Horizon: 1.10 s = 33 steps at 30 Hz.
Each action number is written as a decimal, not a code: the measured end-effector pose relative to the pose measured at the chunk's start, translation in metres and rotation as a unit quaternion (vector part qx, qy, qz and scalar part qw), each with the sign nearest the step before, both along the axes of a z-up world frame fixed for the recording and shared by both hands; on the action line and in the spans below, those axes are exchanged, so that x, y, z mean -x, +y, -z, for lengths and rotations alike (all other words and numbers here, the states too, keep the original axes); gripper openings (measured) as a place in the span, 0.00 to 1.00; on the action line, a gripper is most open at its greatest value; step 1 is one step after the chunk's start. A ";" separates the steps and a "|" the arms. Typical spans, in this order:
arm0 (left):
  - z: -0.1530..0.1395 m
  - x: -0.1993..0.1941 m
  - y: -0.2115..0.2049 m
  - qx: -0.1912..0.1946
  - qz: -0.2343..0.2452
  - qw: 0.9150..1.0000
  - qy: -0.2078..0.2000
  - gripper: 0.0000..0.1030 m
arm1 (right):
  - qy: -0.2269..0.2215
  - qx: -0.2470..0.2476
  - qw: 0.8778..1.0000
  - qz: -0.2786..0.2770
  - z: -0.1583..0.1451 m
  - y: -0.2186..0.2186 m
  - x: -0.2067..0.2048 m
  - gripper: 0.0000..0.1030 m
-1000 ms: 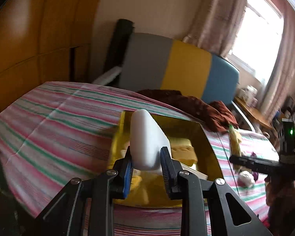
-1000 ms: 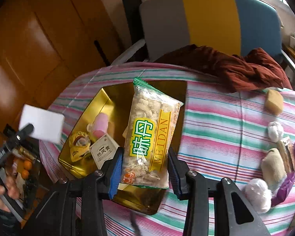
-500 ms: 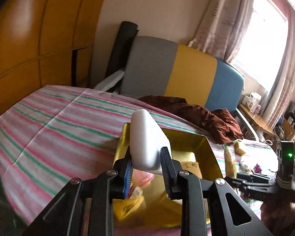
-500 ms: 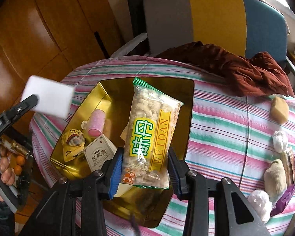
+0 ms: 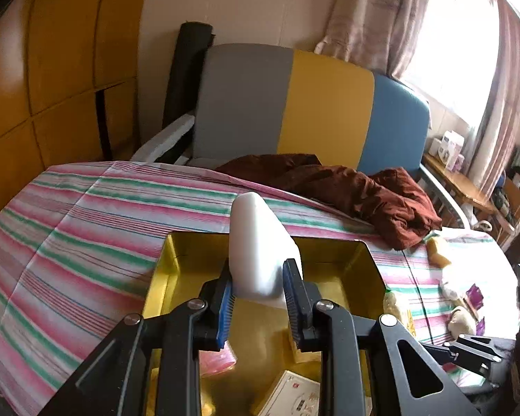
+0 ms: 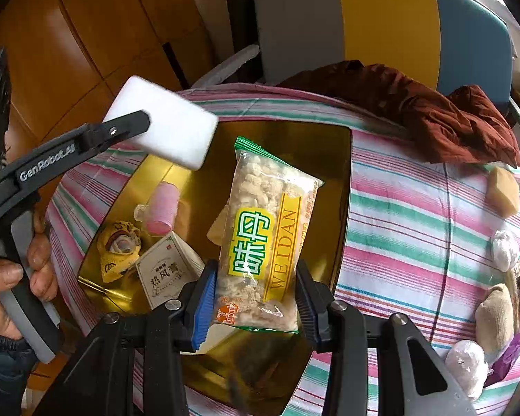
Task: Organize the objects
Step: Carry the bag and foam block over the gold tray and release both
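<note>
My left gripper (image 5: 258,294) is shut on a white rounded block (image 5: 258,242) and holds it above the near-left part of the gold tin tray (image 5: 332,249). In the right wrist view the white block (image 6: 170,128) hangs over the tray's far-left corner (image 6: 343,159). My right gripper (image 6: 254,298) is shut on a clear WEIDAN snack bag (image 6: 265,232) above the tray's middle. In the tray lie a pink roll (image 6: 163,213), a yellow wrapped item (image 6: 119,248) and a small white box (image 6: 166,272).
The tray sits on a striped tablecloth (image 6: 416,228). To the right lie a tan block (image 6: 502,192), white wrapped balls (image 6: 502,249), a beige piece (image 6: 494,312) and purple wrappers (image 6: 509,357). A dark red cloth (image 6: 416,104) and a chair (image 6: 364,17) are behind.
My left gripper has carried the white block forward and right, over the tray. My right gripper has held the snack bag nearly still above the tray.
</note>
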<state>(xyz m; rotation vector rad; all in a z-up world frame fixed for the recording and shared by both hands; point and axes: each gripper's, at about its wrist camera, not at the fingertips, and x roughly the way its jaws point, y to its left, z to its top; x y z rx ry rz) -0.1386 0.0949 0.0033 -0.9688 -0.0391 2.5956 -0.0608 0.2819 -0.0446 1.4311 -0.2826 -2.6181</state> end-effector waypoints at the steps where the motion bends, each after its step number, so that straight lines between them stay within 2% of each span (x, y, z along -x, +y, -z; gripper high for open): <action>1: 0.002 0.000 0.003 0.001 0.003 1.000 0.000 0.26 | -0.002 -0.001 1.000 -0.001 0.002 0.000 -0.001 0.41; 6: 0.005 -0.001 0.032 0.015 0.032 0.999 0.007 0.26 | -0.007 0.005 1.000 0.001 0.006 0.002 -0.004 0.41; 15: 0.010 0.009 0.072 0.022 0.067 0.998 -0.004 0.30 | -0.024 0.013 1.000 -0.002 0.017 -0.001 -0.003 0.43; 16: 0.011 0.010 0.074 0.023 0.070 0.997 -0.006 0.33 | -0.026 0.012 1.000 0.001 0.018 -0.001 -0.003 0.43; 17: 0.012 0.010 0.076 0.021 0.073 0.997 -0.010 0.46 | -0.027 0.010 1.000 0.001 0.019 -0.001 -0.003 0.43; 18: 0.012 0.010 0.075 0.017 0.069 0.997 -0.012 0.56 | -0.027 0.010 1.000 0.001 0.020 -0.001 -0.003 0.43; 28: 0.003 -0.027 0.052 0.017 0.054 0.998 0.016 0.57 | -0.024 0.012 1.000 0.002 0.020 -0.004 -0.008 0.45; 33: -0.004 -0.048 0.038 0.017 0.042 0.999 0.026 0.61 | -0.018 0.006 1.000 0.006 0.016 -0.006 -0.015 0.47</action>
